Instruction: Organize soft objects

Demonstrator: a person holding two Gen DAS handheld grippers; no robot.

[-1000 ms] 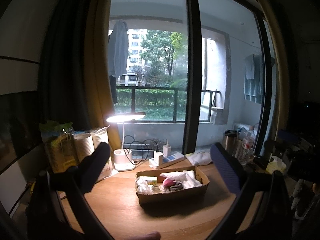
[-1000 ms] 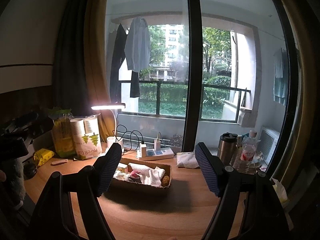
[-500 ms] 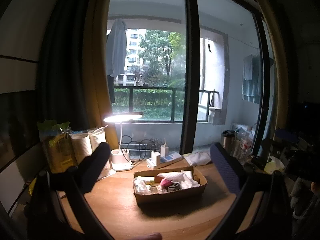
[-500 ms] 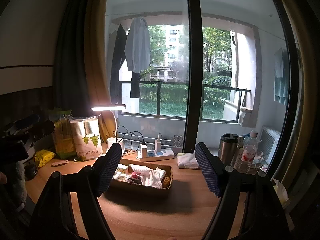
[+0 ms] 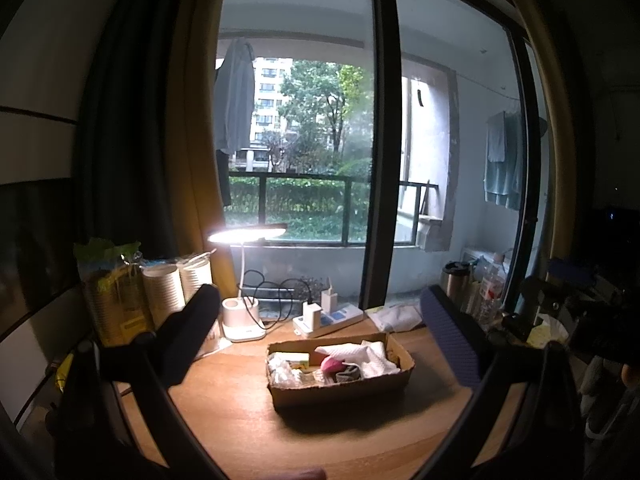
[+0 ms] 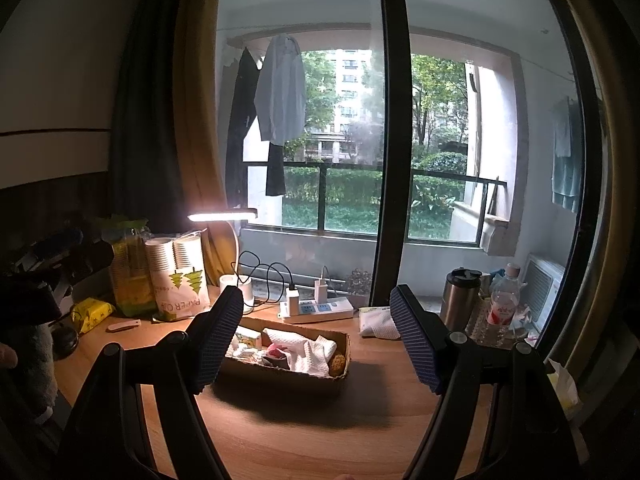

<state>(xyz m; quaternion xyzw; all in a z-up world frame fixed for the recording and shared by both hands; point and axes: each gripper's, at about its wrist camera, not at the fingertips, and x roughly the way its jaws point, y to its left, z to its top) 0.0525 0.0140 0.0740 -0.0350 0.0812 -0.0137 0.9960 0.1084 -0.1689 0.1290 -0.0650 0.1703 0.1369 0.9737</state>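
A shallow cardboard box (image 5: 340,390) stands in the middle of the wooden desk; it also shows in the right wrist view (image 6: 280,374). It holds a white cloth (image 5: 374,358), a pink soft item (image 5: 331,364), a grey sock (image 5: 349,374) and small packets. In the right wrist view the white cloth (image 6: 310,354) lies beside a brown round item (image 6: 338,362). A folded white cloth (image 6: 378,320) lies on the desk behind the box. My left gripper (image 5: 320,340) is open and empty, held back from the box. My right gripper (image 6: 316,338) is open and empty too.
A lit desk lamp (image 5: 244,280), a power strip with chargers (image 5: 328,316), stacked paper cups (image 6: 178,276) and a yellow packet (image 6: 92,308) stand at the back left. A steel flask (image 6: 460,296) and a water bottle (image 6: 504,300) stand at the right. The window is behind.
Both grippers stay open. The left wrist view has shifted slightly, so the box sits a little further left and closer; the right view has barely moved.
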